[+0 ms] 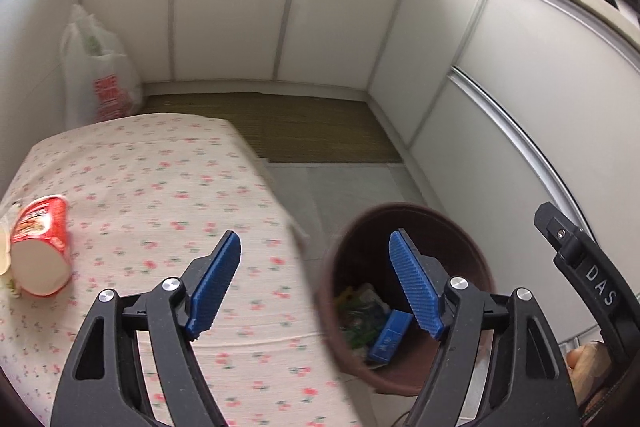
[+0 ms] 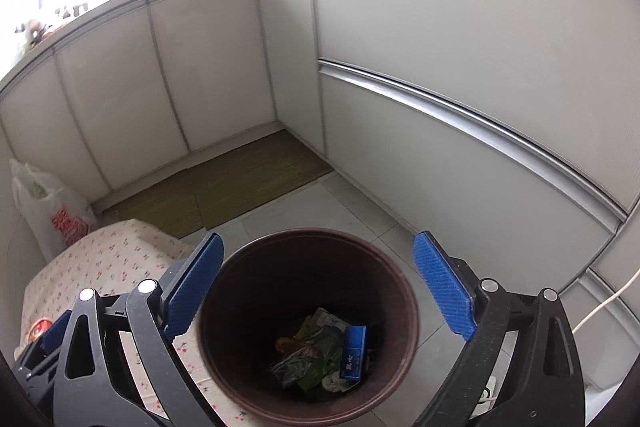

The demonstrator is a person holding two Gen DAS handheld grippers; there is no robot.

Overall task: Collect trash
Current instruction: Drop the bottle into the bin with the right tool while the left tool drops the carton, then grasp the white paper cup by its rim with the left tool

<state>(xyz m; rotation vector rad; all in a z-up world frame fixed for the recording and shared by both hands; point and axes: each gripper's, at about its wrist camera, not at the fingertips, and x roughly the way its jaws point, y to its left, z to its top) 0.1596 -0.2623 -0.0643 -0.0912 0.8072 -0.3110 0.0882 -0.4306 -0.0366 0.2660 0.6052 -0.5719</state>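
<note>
White cabinet fronts (image 2: 440,39) wall in a tiled floor corner, with a table under a flowered cloth (image 1: 160,187) at its near side. Nearest, the left gripper (image 1: 316,279) hangs over the table's right edge, jaws apart with nothing between them. The right gripper (image 2: 316,283) hangs above a brown bin (image 2: 240,307), jaws spread wide and empty. This bin stands on the floor tight against the table's right edge; inside lie a blue box (image 2: 354,351) and crumpled wrappers (image 2: 304,359) that are hard to tell apart. A red cup (image 1: 42,247) lies on its side at the table's left edge, partly cut off by the frame. Beyond the table, bare tiles and a brown mat (image 1: 304,131) leave open floor up to the cabinets. A white plastic bag (image 1: 100,71) stands in the far left corner. Things on the counter above are too blurred to name.
</note>
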